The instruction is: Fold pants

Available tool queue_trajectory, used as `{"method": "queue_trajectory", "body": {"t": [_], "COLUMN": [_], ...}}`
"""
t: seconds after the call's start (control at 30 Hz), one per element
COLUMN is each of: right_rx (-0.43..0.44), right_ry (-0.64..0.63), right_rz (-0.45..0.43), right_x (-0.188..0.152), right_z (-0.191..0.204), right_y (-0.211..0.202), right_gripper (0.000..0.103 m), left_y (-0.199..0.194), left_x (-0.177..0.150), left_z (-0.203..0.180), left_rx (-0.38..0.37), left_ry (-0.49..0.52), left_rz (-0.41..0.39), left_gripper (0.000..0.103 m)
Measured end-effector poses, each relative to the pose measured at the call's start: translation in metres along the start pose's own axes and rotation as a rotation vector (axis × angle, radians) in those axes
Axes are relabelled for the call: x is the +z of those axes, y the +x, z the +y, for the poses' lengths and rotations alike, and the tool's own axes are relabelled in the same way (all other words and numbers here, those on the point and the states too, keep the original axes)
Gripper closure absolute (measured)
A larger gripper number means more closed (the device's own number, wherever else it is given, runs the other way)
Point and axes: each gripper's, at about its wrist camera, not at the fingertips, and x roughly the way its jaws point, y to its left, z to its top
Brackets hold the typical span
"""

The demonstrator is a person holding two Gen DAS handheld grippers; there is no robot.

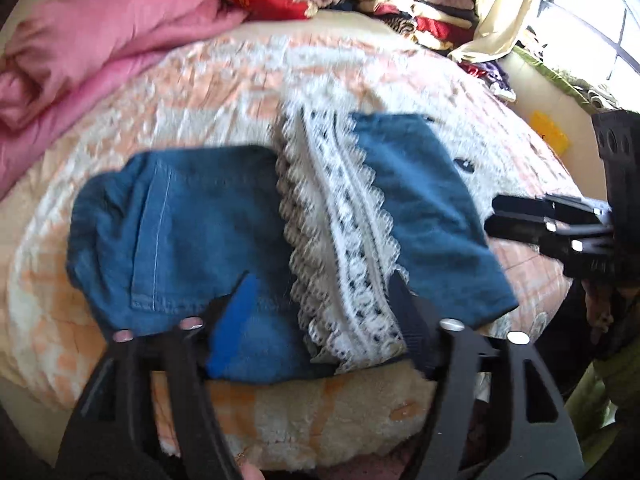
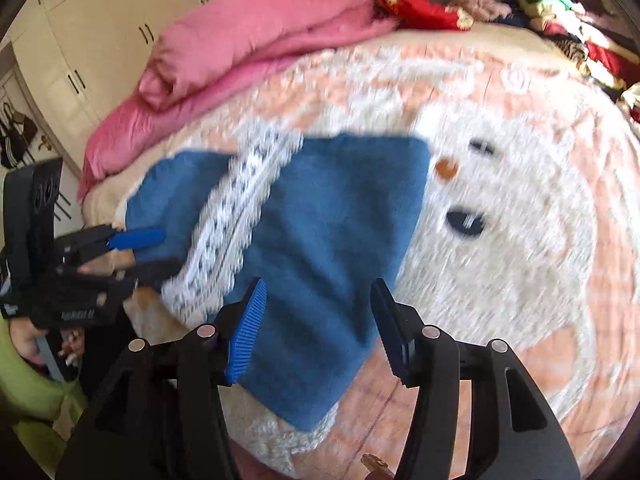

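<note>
Blue denim pants (image 1: 208, 224) lie on the bed, with a white lace band (image 1: 340, 240) running down them. They also show in the right wrist view (image 2: 336, 248), with the lace (image 2: 232, 224) to the left. My left gripper (image 1: 320, 300) is open, its fingers spread over the near edge of the pants and lace. My right gripper (image 2: 320, 328) is open over the near right part of the pants. The right gripper shows at the right in the left wrist view (image 1: 496, 216). The left gripper shows at the left in the right wrist view (image 2: 168, 248), open.
The bed has a fluffy peach and white blanket (image 2: 500, 240) with a cartoon face. A pink quilt (image 1: 100, 48) lies at the far left. Piles of clothes (image 1: 420, 12) sit at the far right near a window (image 1: 592, 20). White cupboards (image 2: 80, 40) stand at the left.
</note>
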Motion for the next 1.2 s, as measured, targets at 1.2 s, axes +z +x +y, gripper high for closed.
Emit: {"method": "queue_trajectory", "body": {"t": [1.2], "right_rx": [-0.050], "right_ry": [-0.021], "right_rz": [0.045], "right_x": [0.098], "right_z": [-0.013], "right_y": [0.064], "right_gripper": [0.014], "left_y": [0.018], "left_x": [-0.011], "left_z": [-0.022], "left_rx": [0.010], "left_ry": [0.056], "left_rz": [0.069], "left_gripper": [0.010]}}
